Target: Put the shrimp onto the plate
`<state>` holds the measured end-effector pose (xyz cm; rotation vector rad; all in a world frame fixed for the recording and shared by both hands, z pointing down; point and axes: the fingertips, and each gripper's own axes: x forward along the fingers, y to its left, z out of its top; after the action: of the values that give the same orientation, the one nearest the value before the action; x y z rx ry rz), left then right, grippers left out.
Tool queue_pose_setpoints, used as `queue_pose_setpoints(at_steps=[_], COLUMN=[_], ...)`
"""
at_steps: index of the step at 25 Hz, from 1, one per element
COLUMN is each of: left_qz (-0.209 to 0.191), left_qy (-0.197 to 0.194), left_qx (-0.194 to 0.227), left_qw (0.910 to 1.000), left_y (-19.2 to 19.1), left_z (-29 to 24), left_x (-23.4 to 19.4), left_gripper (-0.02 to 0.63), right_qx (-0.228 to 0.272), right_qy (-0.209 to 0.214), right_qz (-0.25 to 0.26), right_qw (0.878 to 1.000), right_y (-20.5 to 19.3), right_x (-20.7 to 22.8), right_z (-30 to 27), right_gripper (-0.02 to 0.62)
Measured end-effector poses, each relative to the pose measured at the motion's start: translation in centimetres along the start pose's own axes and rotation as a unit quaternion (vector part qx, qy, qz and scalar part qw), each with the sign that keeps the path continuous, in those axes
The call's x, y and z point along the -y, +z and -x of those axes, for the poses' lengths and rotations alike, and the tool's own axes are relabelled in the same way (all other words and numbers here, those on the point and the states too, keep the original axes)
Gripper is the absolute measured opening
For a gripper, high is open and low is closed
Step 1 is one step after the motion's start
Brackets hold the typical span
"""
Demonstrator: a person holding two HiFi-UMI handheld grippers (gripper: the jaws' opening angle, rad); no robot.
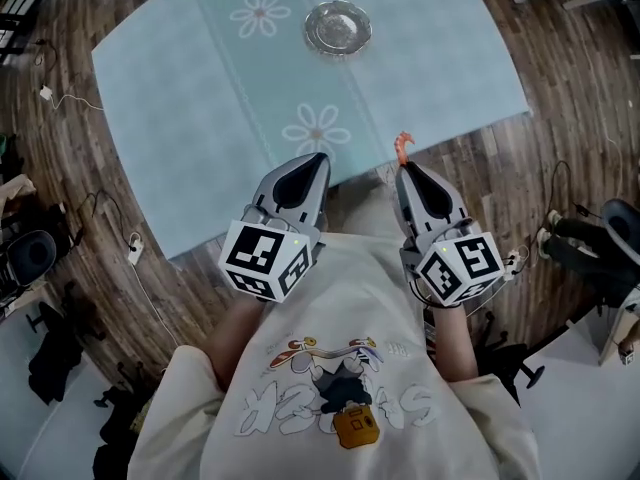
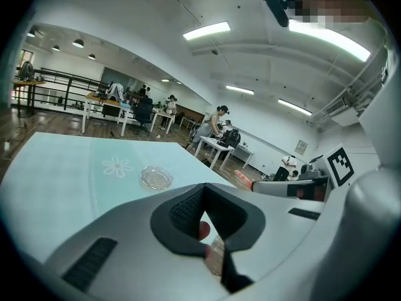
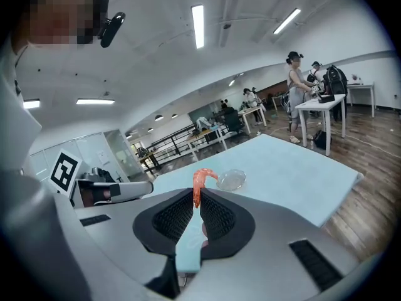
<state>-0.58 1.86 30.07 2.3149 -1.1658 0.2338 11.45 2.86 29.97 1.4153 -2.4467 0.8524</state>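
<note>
An orange-pink shrimp (image 1: 402, 148) sticks up from the tips of my right gripper (image 1: 407, 171), which is shut on it near the table's front edge. In the right gripper view the shrimp (image 3: 199, 184) curls above the closed jaws of my right gripper (image 3: 197, 202). A small clear glass plate (image 1: 338, 28) sits at the far middle of the pale blue table (image 1: 200, 98); the same plate (image 3: 230, 180) lies beyond the shrimp. My left gripper (image 1: 312, 162) is held beside the right one, shut with nothing in it; its tips (image 2: 205, 192) meet and the plate (image 2: 156, 177) lies ahead.
The tablecloth bears two white flower prints (image 1: 316, 131). Wooden floor (image 1: 560, 88) surrounds the table, with cables (image 1: 130, 253) and dark bags at the left. Other tables and people (image 3: 299, 86) stand far off in the room.
</note>
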Motion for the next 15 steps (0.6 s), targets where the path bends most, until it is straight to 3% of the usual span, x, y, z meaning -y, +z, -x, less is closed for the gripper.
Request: queue_pose_setpoints(at_steps=[15], left_qz=[0.022], left_qy=[0.082], left_qx=[-0.025], left_qw=[0.9961], left_y=[2.5], left_z=[-8.2], left_x=[-4.6], left_gripper=[0.008], right_qx=[-0.069], right_qy=[0.093], right_qz=[0.029], right_qw=[0.993], right_y=[4.3], right_x=[4.7], right_z=[-11.4], right_gripper=[0.052])
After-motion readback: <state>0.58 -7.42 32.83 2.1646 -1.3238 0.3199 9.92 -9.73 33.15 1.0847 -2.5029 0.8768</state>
